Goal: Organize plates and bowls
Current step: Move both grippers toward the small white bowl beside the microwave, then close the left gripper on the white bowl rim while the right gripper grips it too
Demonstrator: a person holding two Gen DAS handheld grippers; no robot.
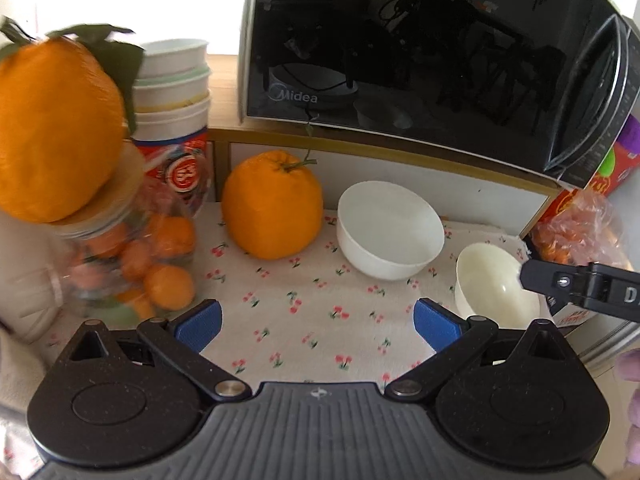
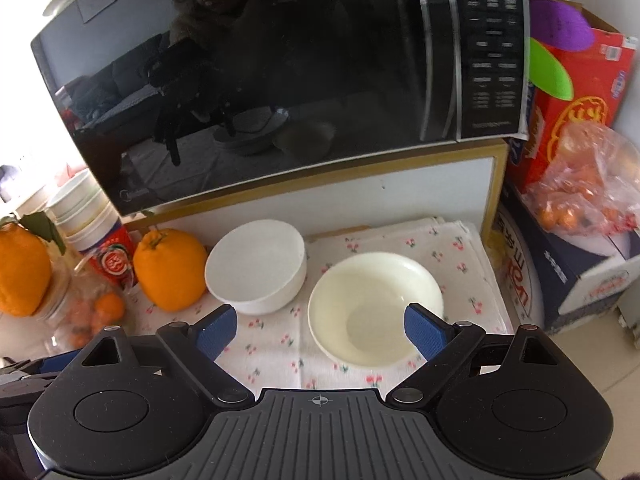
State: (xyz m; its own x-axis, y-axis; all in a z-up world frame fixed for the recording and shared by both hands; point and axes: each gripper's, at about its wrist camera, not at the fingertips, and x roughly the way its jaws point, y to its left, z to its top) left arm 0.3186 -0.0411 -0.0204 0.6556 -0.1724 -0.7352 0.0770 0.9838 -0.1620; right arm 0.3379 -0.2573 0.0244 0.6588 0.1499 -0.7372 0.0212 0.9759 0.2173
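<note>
Two bowls stand on a cherry-print cloth [image 1: 304,304] in front of a microwave. The deeper white bowl [image 1: 390,236] [image 2: 256,266] is on the left. The shallower cream bowl [image 2: 376,308] [image 1: 492,284] is on the right. My left gripper [image 1: 316,324] is open over bare cloth, short of the white bowl, with nothing between its blue pads. My right gripper [image 2: 320,332] is open at the near side of the cream bowl, its right pad in front of the bowl's inside; I see no contact. In the left wrist view one of its fingers [image 1: 580,288] covers the cream bowl's right rim.
A large orange [image 1: 272,204] sits left of the white bowl. Further left are a jar of small oranges [image 1: 132,264] topped by another orange [image 1: 56,128] and stacked paper cups [image 1: 172,92]. The microwave [image 2: 260,80] overhangs behind. A red box [image 2: 576,108] and a bag of oranges [image 2: 584,184] crowd the right.
</note>
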